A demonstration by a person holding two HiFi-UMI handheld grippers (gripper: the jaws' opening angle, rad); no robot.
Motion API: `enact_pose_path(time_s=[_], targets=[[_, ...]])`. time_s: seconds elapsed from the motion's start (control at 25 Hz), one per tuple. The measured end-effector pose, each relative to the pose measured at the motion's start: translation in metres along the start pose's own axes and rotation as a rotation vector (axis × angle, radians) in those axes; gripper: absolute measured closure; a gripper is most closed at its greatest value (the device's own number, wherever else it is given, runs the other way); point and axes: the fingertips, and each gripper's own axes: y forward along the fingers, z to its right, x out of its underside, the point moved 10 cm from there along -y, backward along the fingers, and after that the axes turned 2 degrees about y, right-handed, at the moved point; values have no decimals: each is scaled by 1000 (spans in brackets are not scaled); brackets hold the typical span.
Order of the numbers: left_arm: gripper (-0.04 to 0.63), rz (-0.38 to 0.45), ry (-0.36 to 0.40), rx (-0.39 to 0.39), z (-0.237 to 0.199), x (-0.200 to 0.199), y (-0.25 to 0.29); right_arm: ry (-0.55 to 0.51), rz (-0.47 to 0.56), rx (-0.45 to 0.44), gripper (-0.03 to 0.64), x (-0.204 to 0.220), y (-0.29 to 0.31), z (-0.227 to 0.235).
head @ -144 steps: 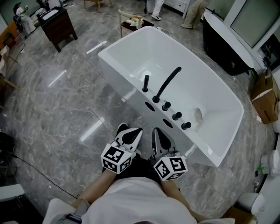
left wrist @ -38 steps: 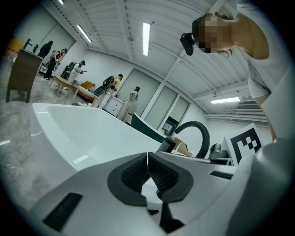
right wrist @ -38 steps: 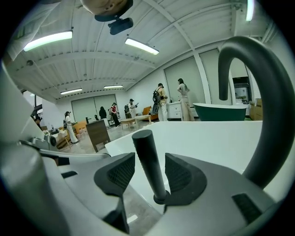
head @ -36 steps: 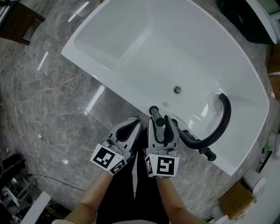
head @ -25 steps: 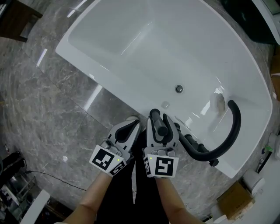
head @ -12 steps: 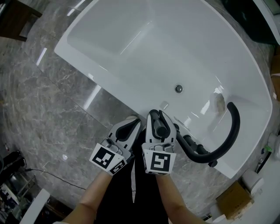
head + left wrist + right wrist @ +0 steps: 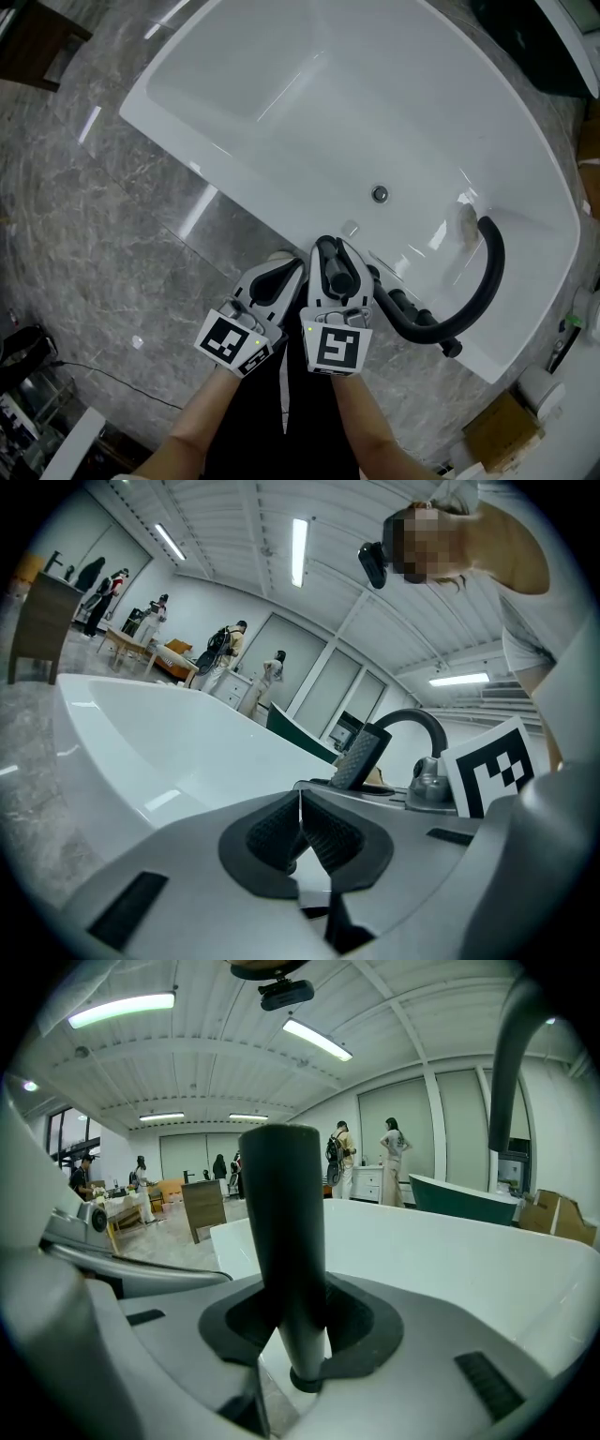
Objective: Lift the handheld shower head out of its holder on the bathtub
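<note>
The handheld shower head is a slim black stick that stands upright in its holder on the near rim of the white bathtub. My right gripper is shut on it. In the right gripper view the black handle rises between both pads, and its foot sits in the round holder. My left gripper hangs just to the left of it. Its ribbed pads meet with nothing between them.
A curved black spout arches over the tub to the right of the grip, with black knobs along the rim beside it. The drain lies in the basin. Grey marble floor surrounds the tub. People stand far off.
The right gripper's jaws have come together on the shower head's handle, and the gripper has rolled slightly. The left gripper and the shower head have stayed where they were.
</note>
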Motion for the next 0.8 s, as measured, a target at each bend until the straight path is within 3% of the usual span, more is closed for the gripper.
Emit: enact_pose_path(time_s=[0.52,0.8], targets=[[583,8,26,-18,6,-16,-7,4,33,-30,492,-22,-13,-2],[583,38,-10,-21,16,-44,-15,63,60,-21,492,-49,-30,0]])
